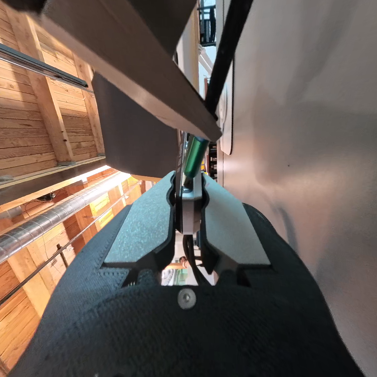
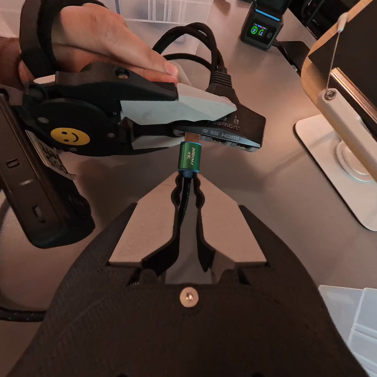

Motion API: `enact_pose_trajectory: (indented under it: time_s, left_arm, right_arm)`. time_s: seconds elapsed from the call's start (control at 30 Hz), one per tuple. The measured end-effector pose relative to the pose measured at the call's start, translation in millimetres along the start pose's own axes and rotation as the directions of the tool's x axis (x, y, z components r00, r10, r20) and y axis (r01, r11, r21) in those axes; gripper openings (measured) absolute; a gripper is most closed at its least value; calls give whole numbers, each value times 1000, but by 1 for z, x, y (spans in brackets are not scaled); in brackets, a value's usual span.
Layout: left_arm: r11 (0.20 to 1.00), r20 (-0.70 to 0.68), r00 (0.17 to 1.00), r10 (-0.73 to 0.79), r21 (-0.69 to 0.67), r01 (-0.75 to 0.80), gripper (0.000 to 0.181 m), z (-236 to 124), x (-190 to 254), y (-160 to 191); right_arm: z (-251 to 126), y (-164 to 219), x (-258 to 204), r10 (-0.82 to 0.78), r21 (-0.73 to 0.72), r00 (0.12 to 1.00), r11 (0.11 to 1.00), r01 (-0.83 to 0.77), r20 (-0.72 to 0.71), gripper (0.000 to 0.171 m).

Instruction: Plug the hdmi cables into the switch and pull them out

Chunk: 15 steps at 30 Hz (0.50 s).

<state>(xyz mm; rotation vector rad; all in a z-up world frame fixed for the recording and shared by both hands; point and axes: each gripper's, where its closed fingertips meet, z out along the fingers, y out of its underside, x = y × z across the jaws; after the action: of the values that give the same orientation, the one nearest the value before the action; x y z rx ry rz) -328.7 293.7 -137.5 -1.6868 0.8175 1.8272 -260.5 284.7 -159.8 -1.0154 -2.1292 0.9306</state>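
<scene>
In the right wrist view, my right gripper [image 2: 186, 179] is shut on the black cable [image 2: 184, 202] just behind a green HDMI plug [image 2: 188, 157]. The plug's metal tip [image 2: 191, 137] sits partly in the leftmost port of the black switch [image 2: 244, 126], with some metal still showing. Two ports [image 2: 219, 140] beside it are empty. My left gripper [image 2: 204, 124], held by a hand [image 2: 102, 40], is shut on the switch and holds it above the table. In the left wrist view, my left gripper [image 1: 188, 179] clamps the switch [image 1: 189, 212], with the green plug [image 1: 194, 159] just beyond.
Black cables [image 2: 193, 40] run from the switch's back. On the grey table [image 2: 265, 204] stand a small device with a lit screen [image 2: 260, 30], a white stand base [image 2: 336, 163] at the right and a white box [image 2: 350, 326] at the near right. The gap from one gripper's tips to the other's is roughly 7 centimetres.
</scene>
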Motion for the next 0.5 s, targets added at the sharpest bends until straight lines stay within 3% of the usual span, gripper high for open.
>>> enact_pose_trajectory:
  time_s: [0.3,0.5]
  left_arm:
    - [999,5,999,39,-25,-39,18,0,3,-1]
    - [999,-44,999,15,-48,-17,18,0,10,0]
  right_arm:
    - [0,1,-1,-113,-71,990,992,107,-85,7]
    - [3,2,-4,-7,-67,999,998,5,-32,7]
